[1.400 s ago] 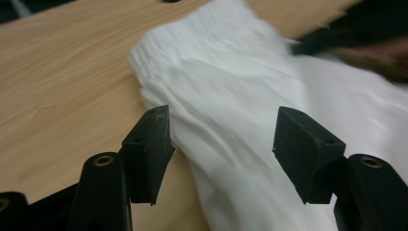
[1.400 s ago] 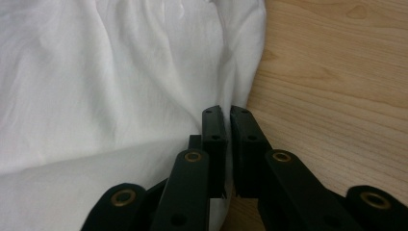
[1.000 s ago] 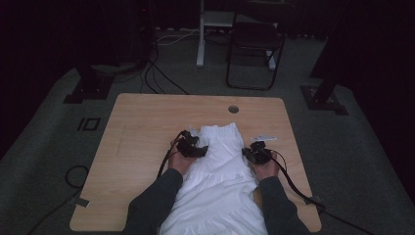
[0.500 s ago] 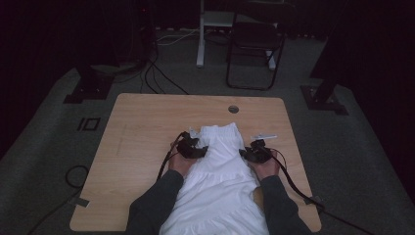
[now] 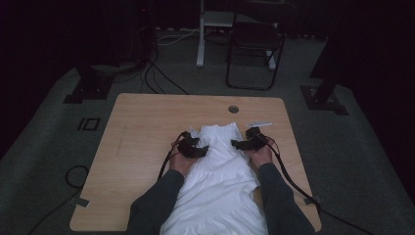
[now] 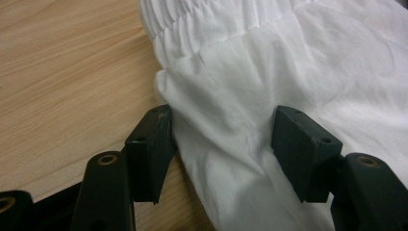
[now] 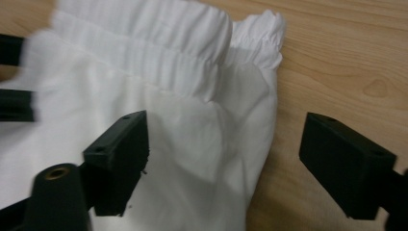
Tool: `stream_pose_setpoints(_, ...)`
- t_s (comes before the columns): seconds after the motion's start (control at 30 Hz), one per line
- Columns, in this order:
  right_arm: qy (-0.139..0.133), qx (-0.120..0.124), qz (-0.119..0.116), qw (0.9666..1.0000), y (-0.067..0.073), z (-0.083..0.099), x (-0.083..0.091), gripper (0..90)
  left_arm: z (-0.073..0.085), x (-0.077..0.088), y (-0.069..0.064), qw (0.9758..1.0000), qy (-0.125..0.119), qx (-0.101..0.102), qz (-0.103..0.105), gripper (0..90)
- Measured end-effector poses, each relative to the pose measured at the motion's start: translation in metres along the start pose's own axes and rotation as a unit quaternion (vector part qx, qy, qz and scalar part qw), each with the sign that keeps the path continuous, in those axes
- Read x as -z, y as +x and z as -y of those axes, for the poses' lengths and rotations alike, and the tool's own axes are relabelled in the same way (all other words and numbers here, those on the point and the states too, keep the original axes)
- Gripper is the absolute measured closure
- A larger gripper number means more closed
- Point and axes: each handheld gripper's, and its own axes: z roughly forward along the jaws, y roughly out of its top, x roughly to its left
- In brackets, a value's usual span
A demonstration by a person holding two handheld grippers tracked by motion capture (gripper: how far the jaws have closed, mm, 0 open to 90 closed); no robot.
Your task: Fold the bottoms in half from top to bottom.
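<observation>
Chair (image 5: pixel 254 46) behind table (image 5: pixel 147 127) (strip (image 5: pixel 258 124), perhaps paper).

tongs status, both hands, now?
Left tongs: jaws apart around a fold of the white garment, grip unclear.
Right tongs: just opened, holding nothing.

The right gripper (image 5: pixel 238 144), which a second earlier sat at the right edge of the white gathered cotton garment (image 5: pixel 220 166) near the small white strip on the worktop, shifted inward across the pale wooden worktop (image 5: pixel 147 127) toward the cloth's shirred upper part. Its jaws had just been opening and stood wide apart, one over the fabric and the other over bare wood, with the garment's edge lying loose between them and neither pad pressing on it. The left gripper (image 5: pixel 204 148) narrowed its jaws a little about a fold of the cloth.
</observation>
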Motion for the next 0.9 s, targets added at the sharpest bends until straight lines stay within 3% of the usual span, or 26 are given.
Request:
stream_pose_setpoints(0.13,0.012,0.005,0.008,0.9999,-0.001,-0.002,-0.019,12.0,0.000,-0.001,0.000,1.0000,-0.004,0.000,0.001,40.4)
stream_pose_setpoints(0.3,0.012,0.011,0.016,0.9997,0.002,0.000,-0.024,11.4,0.000,-0.002,0.000,0.9999,-0.010,0.004,0.005,41.6)
stream_pose_setpoints(0.47,0.011,0.053,0.035,0.9979,0.008,0.003,-0.028,11.6,-0.002,-0.004,0.001,0.9997,-0.015,0.015,0.010,46.2)
stream_pose_setpoints(0.6,0.011,0.058,0.030,0.9978,0.009,0.002,-0.028,11.5,-0.002,-0.005,0.002,0.9996,-0.017,0.020,0.013,49.0)
stream_pose_setpoints(0.77,0.017,0.061,0.008,0.9980,0.009,0.002,-0.027,10.1,-0.003,-0.005,0.003,0.9996,-0.017,0.018,0.016,49.6)
stream_pose_setpoints(0.9,0.026,0.074,0.020,0.9968,0.012,0.001,-0.028,10.6,-0.003,-0.005,0.002,0.9997,-0.016,0.016,0.011,49.5)
